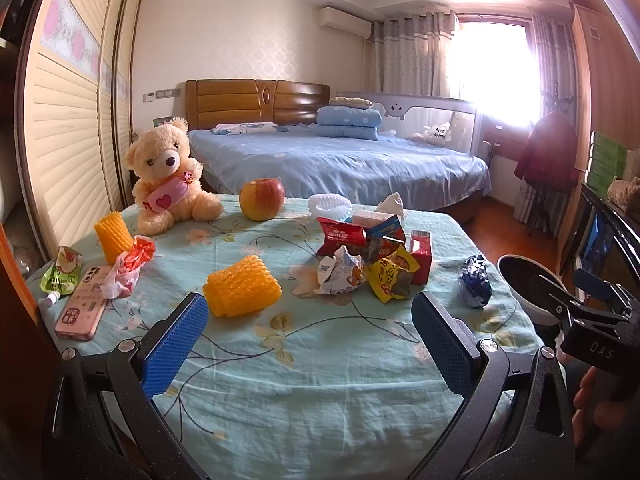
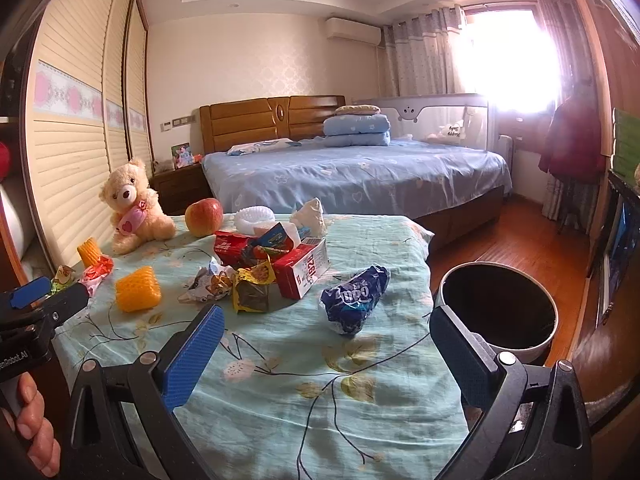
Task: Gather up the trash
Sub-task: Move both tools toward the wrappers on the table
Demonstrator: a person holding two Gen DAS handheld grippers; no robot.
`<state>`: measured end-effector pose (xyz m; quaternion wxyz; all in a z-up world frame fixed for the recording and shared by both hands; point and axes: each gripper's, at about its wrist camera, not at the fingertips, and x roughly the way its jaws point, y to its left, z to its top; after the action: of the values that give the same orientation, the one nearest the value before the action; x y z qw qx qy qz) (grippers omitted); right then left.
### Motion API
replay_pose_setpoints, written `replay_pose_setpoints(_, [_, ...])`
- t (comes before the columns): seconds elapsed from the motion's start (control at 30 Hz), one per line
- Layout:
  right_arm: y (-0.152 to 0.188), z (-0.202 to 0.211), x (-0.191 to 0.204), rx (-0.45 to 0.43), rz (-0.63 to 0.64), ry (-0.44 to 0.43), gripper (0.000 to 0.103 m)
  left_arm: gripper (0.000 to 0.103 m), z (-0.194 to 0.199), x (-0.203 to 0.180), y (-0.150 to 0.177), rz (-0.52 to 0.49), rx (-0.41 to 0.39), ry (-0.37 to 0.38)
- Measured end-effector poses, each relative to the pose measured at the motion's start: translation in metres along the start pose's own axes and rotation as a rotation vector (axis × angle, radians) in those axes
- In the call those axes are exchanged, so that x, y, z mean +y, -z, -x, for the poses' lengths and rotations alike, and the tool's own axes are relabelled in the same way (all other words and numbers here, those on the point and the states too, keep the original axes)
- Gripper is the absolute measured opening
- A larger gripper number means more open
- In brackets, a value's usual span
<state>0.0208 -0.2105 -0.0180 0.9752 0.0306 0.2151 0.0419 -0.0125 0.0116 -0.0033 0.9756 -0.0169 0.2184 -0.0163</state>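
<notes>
Several wrappers (image 1: 390, 280) beside apple (image 1: 262, 199)

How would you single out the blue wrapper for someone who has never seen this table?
Start at the table with the pale green floral cloth and go to its right edge, beside the white bin. The crumpled blue wrapper lies there alone, apart from the central trash heap; it is the only shiny dark-blue piece.

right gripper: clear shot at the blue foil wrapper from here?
Probably yes. The right gripper is open and empty, and the blue foil wrapper lies alone on the tablecloth just ahead, apart from the red carton.
</notes>
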Motion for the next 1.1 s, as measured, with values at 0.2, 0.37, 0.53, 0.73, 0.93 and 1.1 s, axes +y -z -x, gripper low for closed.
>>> replay_pose_setpoints(0.2, [0.002,-0.003,0.001,0.038,0.007,0.000,0.103,0.103,0.000,0.000,0.000,0.002,0.001,-0.001])
replay_pose_setpoints(0.37, [0.002,-0.007,-0.001,0.079,-0.021,-0.017,0.103,0.103,0.000,0.000,0.000,0.002,0.001,0.000])
replay_pose_setpoints(0.53, [0.004,-0.008,-0.001,0.054,0.004,-0.013,0.103,0.103,-0.002,0.000,-0.001,0.003,0.004,0.003])
replay_pose_setpoints(0.73, [0.004,-0.009,0.000,0.060,0.001,-0.016,0.103,0.103,-0.003,-0.001,-0.001,0.003,0.005,0.003])
replay_pose_setpoints(0.93, [0.005,-0.011,0.001,0.050,0.010,-0.010,0.103,0.103,-0.008,-0.001,0.000,0.006,0.014,0.004])
replay_pose_setpoints(1.1, [0.008,-0.015,-0.002,0.049,0.006,-0.007,0.103,0.103,-0.012,0.000,0.003,0.009,0.024,0.009])
